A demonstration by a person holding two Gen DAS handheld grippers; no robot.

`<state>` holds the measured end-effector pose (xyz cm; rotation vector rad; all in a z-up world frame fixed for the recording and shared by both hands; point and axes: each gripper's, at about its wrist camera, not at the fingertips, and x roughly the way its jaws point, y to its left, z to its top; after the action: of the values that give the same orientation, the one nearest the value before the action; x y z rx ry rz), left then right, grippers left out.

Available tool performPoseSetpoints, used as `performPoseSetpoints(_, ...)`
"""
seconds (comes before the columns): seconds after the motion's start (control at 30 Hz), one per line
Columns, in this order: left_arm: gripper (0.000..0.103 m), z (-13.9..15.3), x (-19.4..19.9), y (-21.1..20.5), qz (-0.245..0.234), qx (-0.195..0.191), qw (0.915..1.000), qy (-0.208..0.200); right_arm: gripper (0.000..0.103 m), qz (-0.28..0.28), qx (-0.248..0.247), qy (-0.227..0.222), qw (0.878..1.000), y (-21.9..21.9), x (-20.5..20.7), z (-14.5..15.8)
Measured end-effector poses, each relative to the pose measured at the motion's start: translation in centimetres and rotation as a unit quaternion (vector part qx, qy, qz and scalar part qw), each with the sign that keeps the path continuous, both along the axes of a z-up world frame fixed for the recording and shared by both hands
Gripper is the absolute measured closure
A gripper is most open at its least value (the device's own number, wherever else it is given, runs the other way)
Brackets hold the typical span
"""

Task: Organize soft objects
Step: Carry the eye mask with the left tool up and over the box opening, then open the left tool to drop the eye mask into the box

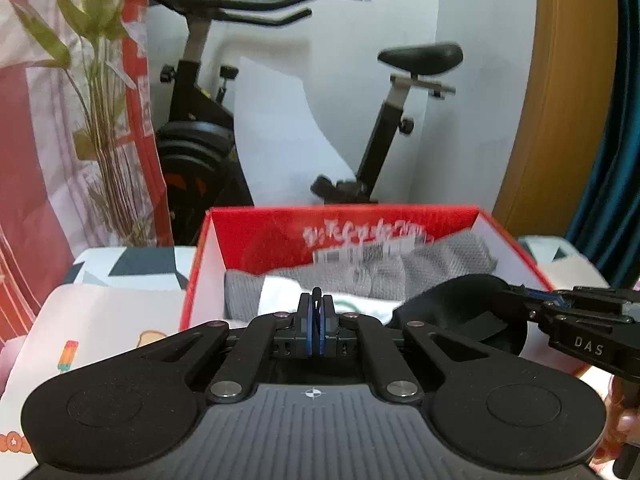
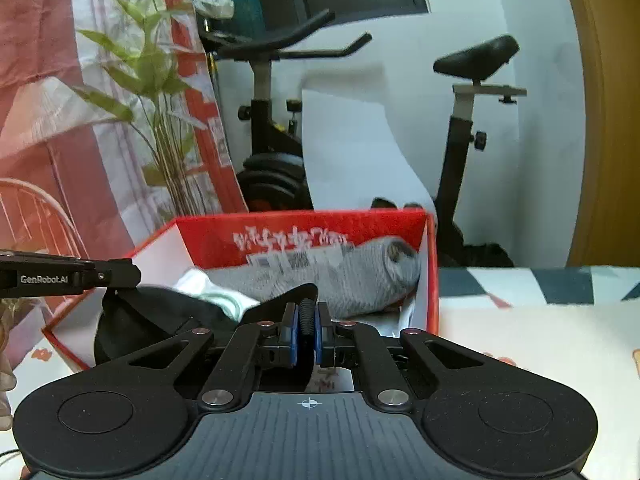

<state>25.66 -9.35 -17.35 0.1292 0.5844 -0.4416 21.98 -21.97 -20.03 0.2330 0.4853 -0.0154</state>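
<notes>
You held a limp black fabric piece (image 2: 160, 320) pinched in both closed tools, left tool (image 1: 317, 322) and right tool (image 2: 307, 332), over the red cardboard box (image 2: 430, 280) of ribbed grey knit (image 2: 352, 276).

Surface (image 2: 540, 344): white cloth cover with small cartoon prints, plus a grey/white geometric patch along the far edge. Directly on it: one open red box (image 2: 431, 280), white inside, sitting straight ahead of both sets of fingers. Bare cloth runs left of the left fingers and right of the right fingers.
</notes>
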Motion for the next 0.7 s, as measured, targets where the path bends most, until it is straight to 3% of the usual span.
performPoseSetpoints(0.23, 0.099, -1.2, 0.8, -0.3, -0.002, 0.026, 0.9994, 0.020, 0.094, 0.003, -0.004, 0.017, 1.000, 0.5, 0.2, -0.6)
performPoseSetpoints(0.4, 0.097, -1.0, 0.8, 0.0, 0.002, 0.032, 0.9993, 0.019, 0.084, -0.005, -0.019, 0.011, 1.000, 0.5, -0.2, 0.0)
performPoseSetpoints(0.5, 0.080, -0.4, 0.2, 0.2, -0.002, 0.035, 0.9993, 0.011, 0.073, -0.011, -0.032, 0.000, 0.999, 0.5, -1.0, 0.7)
performPoseSetpoints(0.57, 0.054, 0.2, -0.5, 0.4, -0.005, 0.032, 0.9995, -0.001, 0.069, -0.013, -0.037, -0.009, 0.999, 0.3, -1.9, 1.2)
performPoseSetpoints(0.7, 0.051, 1.3, -2.7, 1.2, -0.011, 0.023, 0.9992, -0.032, 0.059, -0.013, -0.041, -0.026, 0.999, -0.5, -4.4, 1.9)
